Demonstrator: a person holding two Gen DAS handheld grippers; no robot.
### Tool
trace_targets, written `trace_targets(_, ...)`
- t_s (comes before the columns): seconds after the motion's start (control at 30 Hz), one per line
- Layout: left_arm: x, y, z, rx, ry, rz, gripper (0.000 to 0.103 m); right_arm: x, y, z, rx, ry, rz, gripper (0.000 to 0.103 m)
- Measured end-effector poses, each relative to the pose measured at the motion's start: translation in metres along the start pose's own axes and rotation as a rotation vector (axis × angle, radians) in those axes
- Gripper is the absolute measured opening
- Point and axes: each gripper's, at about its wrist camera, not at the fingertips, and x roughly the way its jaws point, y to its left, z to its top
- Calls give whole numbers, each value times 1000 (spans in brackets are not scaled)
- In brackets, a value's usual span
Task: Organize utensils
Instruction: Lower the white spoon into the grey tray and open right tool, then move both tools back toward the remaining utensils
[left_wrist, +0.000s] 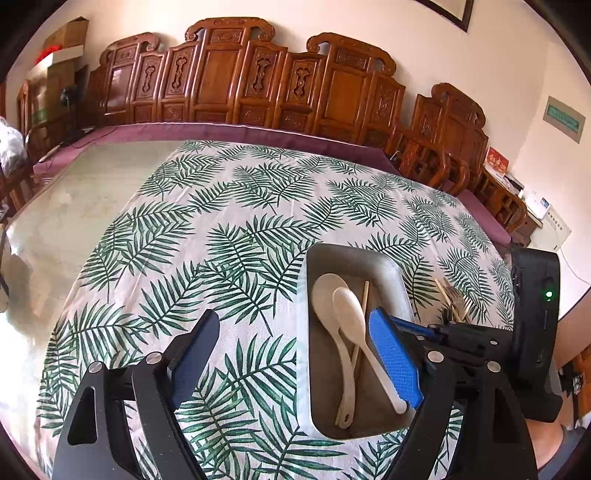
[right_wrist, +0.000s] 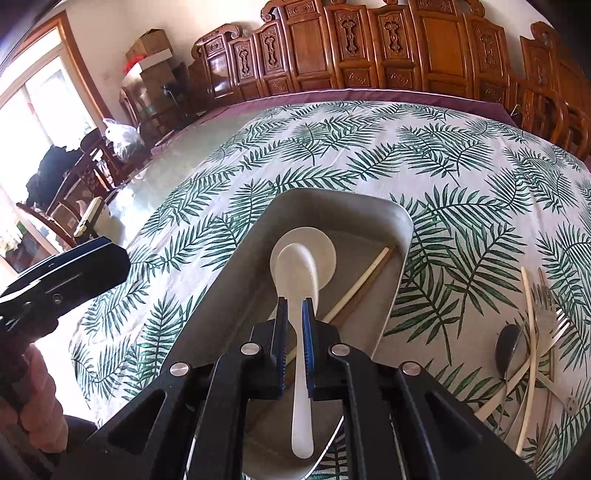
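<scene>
A grey rectangular tray (right_wrist: 402, 229) sits on the leaf-print tablecloth; it also shows in the left wrist view (left_wrist: 303, 332). In it lie a white rice paddle (right_wrist: 325, 258), a chopstick (right_wrist: 354, 288) and a white spoon (right_wrist: 301, 266). My right gripper (right_wrist: 294, 306) is shut on the white spoon's handle, over the tray. In the left wrist view the white spoon (left_wrist: 351, 310) lies across the paddle (left_wrist: 325, 295), and the right gripper (left_wrist: 461, 339) reaches in from the right. My left gripper (left_wrist: 291, 332) is open and empty, over the cloth at the tray's left edge.
A pile of loose utensils (right_wrist: 532, 339), forks, a dark spoon and chopsticks, lies on the cloth right of the tray. Carved wooden chairs (left_wrist: 229, 81) line the table's far side. Bare glass tabletop (left_wrist: 74, 206) lies left of the cloth.
</scene>
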Motion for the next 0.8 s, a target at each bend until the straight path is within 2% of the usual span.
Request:
trace_targets(0.3, -4, -22, -3, 23, -15, -19, 80, -51, -17, -9, -45, -73, -51, 10)
trace_targets(0.43, -7, -37, -4, 57, -23, -32, 83, -77, -28, -13, -81, -93, -103, 10)
trace_targets(0.6, -9, -59, -7, 98, -30, -52, 94, -114, -50, -26, -83, -130, -154, 10)
trace_targets(0.8, -9, -86, -15, 148, -30, -74, 95, -138, -78, -47, -58, -133, -209, 10)
